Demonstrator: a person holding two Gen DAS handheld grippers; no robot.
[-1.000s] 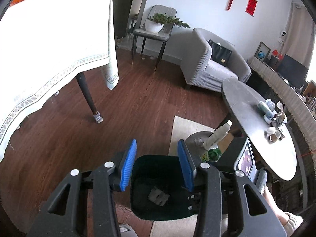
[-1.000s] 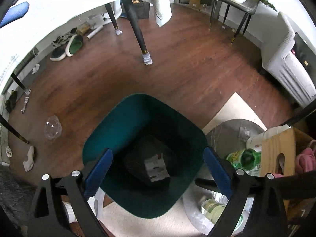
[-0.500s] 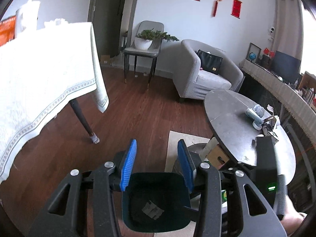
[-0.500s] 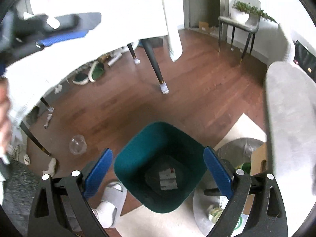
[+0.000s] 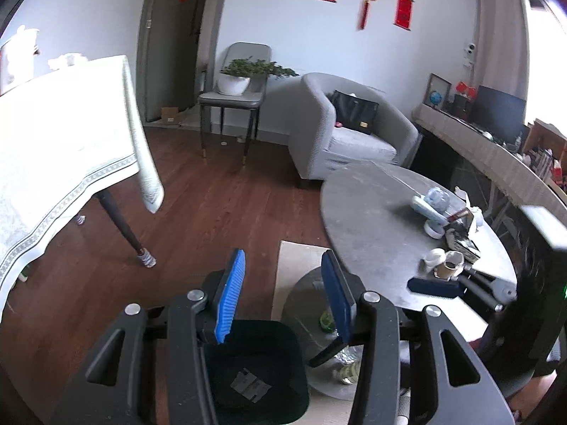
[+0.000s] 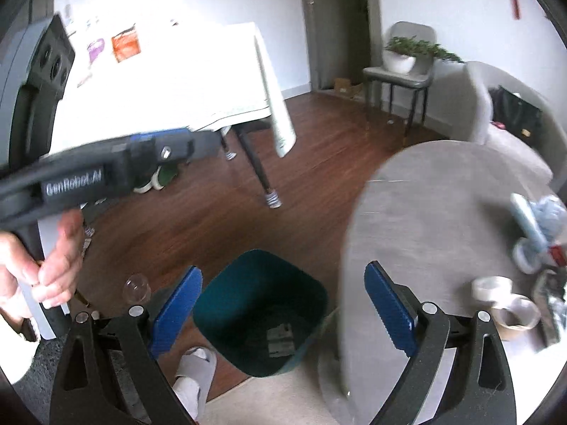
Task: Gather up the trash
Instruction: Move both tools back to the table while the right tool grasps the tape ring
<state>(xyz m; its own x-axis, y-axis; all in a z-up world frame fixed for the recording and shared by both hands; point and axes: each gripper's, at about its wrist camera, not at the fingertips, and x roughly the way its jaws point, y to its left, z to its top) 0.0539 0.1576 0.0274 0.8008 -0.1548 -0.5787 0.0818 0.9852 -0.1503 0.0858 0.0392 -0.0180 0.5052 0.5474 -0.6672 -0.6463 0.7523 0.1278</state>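
A dark green trash bin stands on the floor below both grippers, with a crumpled wrapper at its bottom; it also shows in the right wrist view. My left gripper is open and empty, high above the bin. My right gripper is open wide and empty, above the bin beside the grey oval table. Tape rolls and small clutter lie on that table. A clear plastic cup lies on the floor left of the bin.
A white-clothed dining table stands at the left. A grey armchair and a chair with a plant stand at the back. Bottles sit on a low round shelf under the oval table. My slippered foot is near the bin.
Both grippers have risen well above the bin and tilted up toward the room. The oval table top now fills the right of both views. Both stay open and empty.
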